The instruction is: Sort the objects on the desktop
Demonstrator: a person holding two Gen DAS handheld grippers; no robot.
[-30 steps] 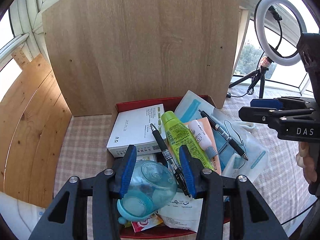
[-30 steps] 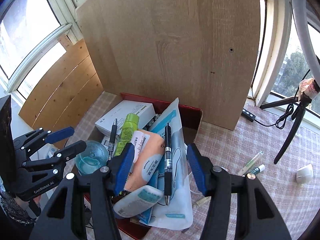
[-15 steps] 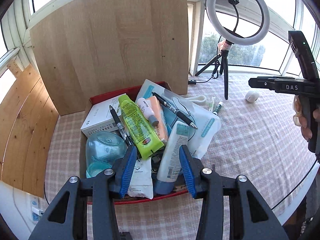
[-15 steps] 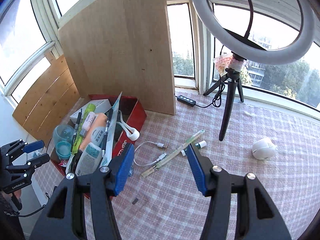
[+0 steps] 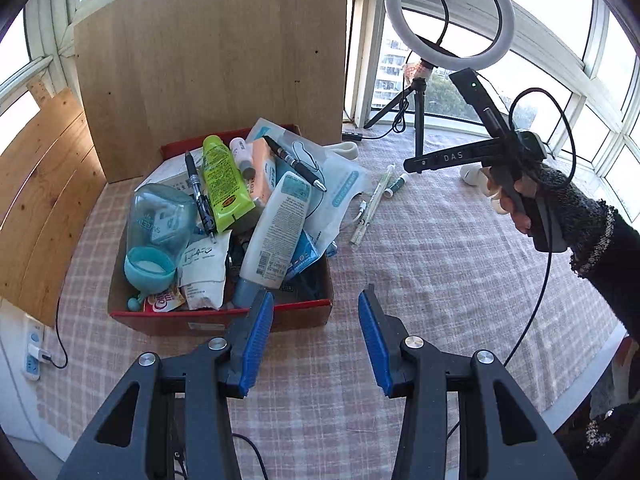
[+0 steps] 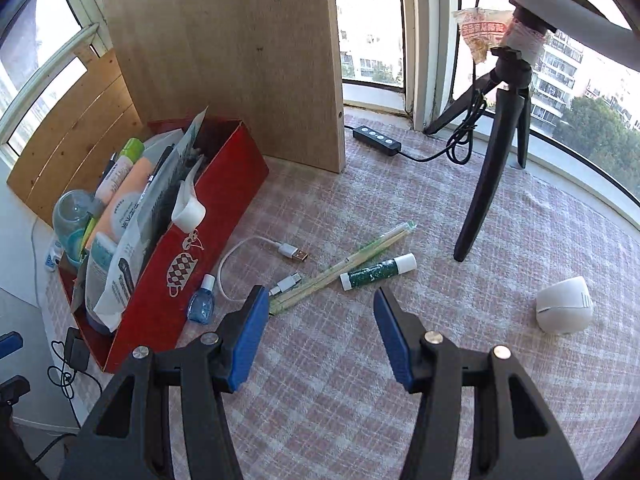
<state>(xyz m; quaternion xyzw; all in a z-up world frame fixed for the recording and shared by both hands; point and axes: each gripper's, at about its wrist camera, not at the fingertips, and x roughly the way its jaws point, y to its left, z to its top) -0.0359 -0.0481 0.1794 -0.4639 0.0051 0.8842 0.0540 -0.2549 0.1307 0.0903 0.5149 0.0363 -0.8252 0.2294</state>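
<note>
Far left we've got the red cardboard box [image 5: 224, 316] on the pink checked tablecloth [image 5: 420, 264], piled high w/ stuff: a clear blue-green plastic bottle [image 5: 158, 220] lying at its left side, a black pen [image 5: 199, 196] beside it, a lime-green tube [image 5: 222, 178] next along, then a white squeeze bottle w/ teal label [image 5: 278, 232] leaning over a white-and-blue plastic pouch [image 5: 340, 184]. A second black pen [image 5: 294, 163] lies across that pouch.

Our left gripper [image 5: 316, 344] hangs over the cloth just in front of the box's right corner, blue pads wide apart, nothing between them.

Moving right, on the right wrist cam: a small blue dropper bottle [image 6: 203, 305] stands touching the box's outer wall, then a white USB cable [image 6: 256, 254] looped on the cloth, a pair of chopsticks in a green paper sleeve [image 6: 344, 266] lying diagonal, and a green glue stick w/ white cap [image 6: 378, 271] just beside them.

Our right gripper [image 6: 318, 338] hovers over the cloth near those loose bits, jaws spread, holding nothing; the chopsticks' near end sits right by its left pad.

Further right, the black tripod leg [image 6: 486, 184] of the ring light, and far right a white rounded gadget [image 6: 564, 310] alone on the cloth.
</note>
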